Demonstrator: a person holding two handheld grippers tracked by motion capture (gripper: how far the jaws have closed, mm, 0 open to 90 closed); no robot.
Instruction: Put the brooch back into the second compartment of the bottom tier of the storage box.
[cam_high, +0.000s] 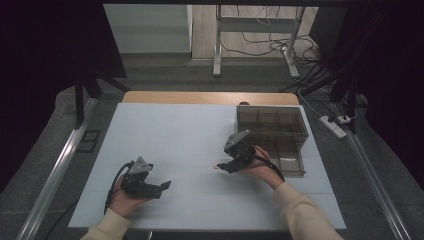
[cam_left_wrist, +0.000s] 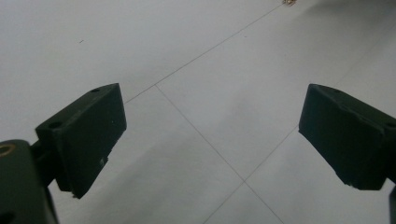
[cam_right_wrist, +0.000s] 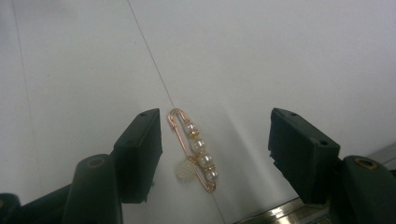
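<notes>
The pearl-beaded gold pin (cam_right_wrist: 195, 151) lies flat on the white tabletop (cam_high: 190, 130), its long axis running roughly along the jaws of the right tongs (cam_right_wrist: 215, 154), which stand open around it, nearer one jaw, untouched. The left tongs (cam_left_wrist: 212, 135), also open and empty, rest well apart.

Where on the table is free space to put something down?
The white table is bare over its far left, behind the left gripper, and in the middle between both hands. It is crowded at the right: the brown box, the right gripper and the pearl pin under it.
</notes>
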